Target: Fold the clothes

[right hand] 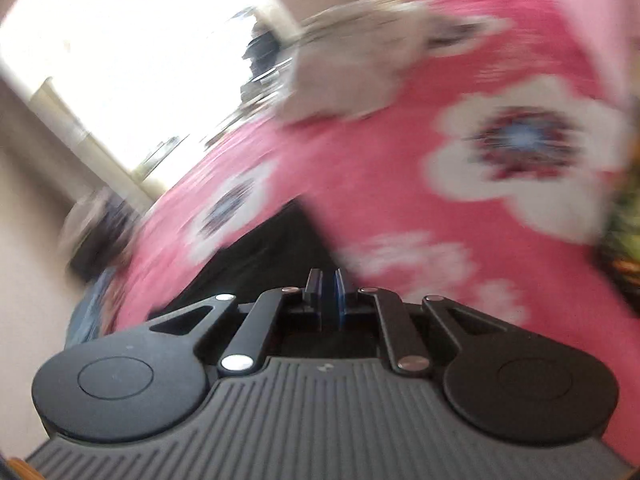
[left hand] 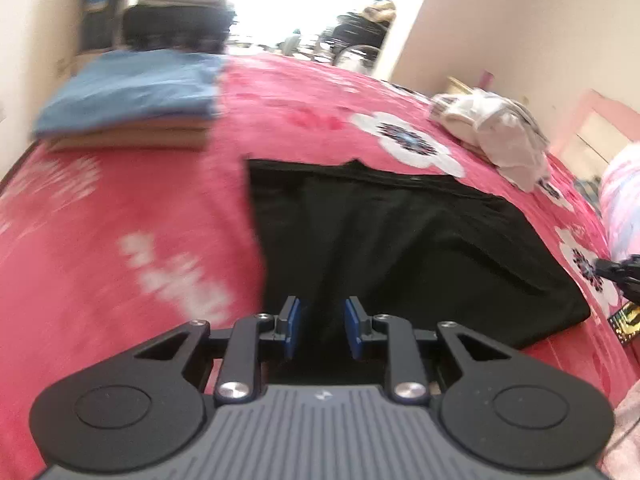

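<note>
A black garment (left hand: 400,248) lies folded flat on the pink flowered bedspread (left hand: 120,220). My left gripper (left hand: 323,314) hovers over the garment's near edge, open, with nothing between its blue pads (left hand: 294,320). The right gripper (left hand: 604,269) shows at the far right edge of the left wrist view, above the bedspread and apart from the garment's right corner. In the blurred right wrist view, the right gripper (right hand: 329,290) has its fingers pressed together and I see nothing held. The black garment (right hand: 260,256) lies to its left.
A stack of folded clothes, blue (left hand: 132,88) over tan, sits at the bed's far left. A crumpled white pile (left hand: 500,132) (right hand: 352,76) lies at the far right. A bright window and dark furniture (left hand: 176,24) stand beyond the bed. Walls flank both sides.
</note>
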